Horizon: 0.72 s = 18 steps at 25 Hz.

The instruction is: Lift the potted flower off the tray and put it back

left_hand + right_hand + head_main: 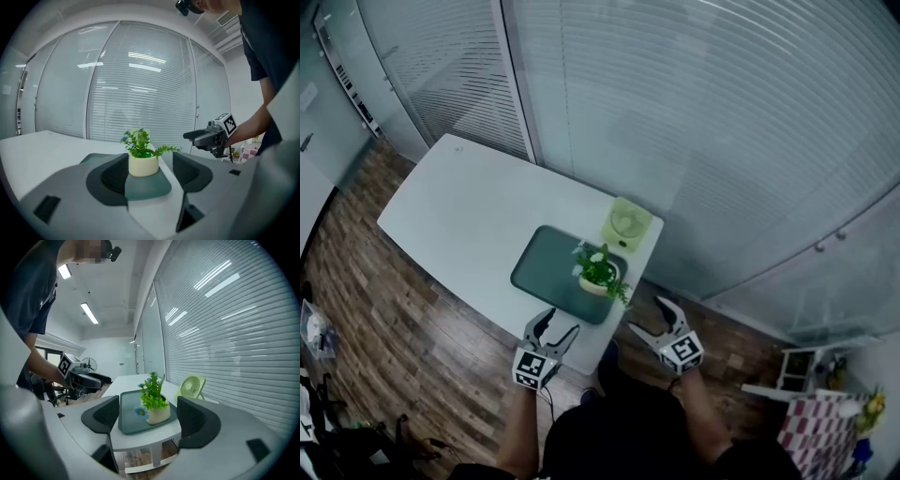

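left tool [555, 327]: jaws spread wide, nothing between them; held off the near edge of the tray [542, 269], short of it and touching nothing.
right tool [651, 318]: jaws likewise spread and empty; held off the tray's near right corner, apart from the left tool and aimed inward at the tray.
potted flower [598, 274]: small cream pot with green sprigs and pale blue blooms; upright on the tray, toward its right end; framed in the gap of each tool's jaws in both gripper views, but well ahead of them.
step, as judged: approach, ahead of the lift; pot not yet gripped.
next move, as judged: bring one tool in level with the pot wall, jaws to either side below the foliage, and close on the pot, not the leaves; then straight up and straight down onto the tray.
surface [467, 220]: white and long; it carries the dark green tray at its right end; a pale green desk fan [627, 225] just behind the tray.
room: wood-plank floor [389, 309] below; glass partitions with horizontal blinds [722, 141] beyond the tray.
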### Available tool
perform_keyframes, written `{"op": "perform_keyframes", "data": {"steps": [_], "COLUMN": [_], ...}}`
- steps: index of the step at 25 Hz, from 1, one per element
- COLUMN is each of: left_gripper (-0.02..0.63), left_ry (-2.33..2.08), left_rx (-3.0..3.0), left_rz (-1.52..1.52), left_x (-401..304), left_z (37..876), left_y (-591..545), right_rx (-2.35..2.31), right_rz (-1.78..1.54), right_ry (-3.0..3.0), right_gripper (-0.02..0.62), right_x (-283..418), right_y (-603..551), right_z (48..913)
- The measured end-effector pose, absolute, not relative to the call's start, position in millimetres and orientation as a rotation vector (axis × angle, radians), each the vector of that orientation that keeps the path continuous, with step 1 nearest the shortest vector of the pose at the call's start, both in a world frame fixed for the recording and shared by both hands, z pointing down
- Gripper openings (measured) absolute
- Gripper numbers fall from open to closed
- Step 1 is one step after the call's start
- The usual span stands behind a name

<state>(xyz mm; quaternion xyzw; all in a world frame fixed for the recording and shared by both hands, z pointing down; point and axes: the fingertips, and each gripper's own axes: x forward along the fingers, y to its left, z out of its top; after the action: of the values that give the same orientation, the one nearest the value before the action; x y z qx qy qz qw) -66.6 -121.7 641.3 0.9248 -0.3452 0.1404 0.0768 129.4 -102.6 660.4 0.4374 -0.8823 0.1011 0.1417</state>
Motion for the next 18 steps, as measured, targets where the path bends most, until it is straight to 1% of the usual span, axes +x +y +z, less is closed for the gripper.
{"op": "perform_keyframes", "data": {"steps": [14,18], "left_gripper": [0.293,0.293], "left_ry": [-1.068,-1.057], "left_rx": [2.84,2.849], "left_rz": [0.28,0.269], "left_x": [-85,-87], "left_z": [594,587], "left_y": [-59,-44], "right_rx": [1.271,1.299], "right_rz": [0.126,0.155], "right_ry": [-2.606,-2.599], "right_gripper": [0.371,0.371], "right_x": [95,88], "right_y": [-39,-26], "right_z": [609,602]}}
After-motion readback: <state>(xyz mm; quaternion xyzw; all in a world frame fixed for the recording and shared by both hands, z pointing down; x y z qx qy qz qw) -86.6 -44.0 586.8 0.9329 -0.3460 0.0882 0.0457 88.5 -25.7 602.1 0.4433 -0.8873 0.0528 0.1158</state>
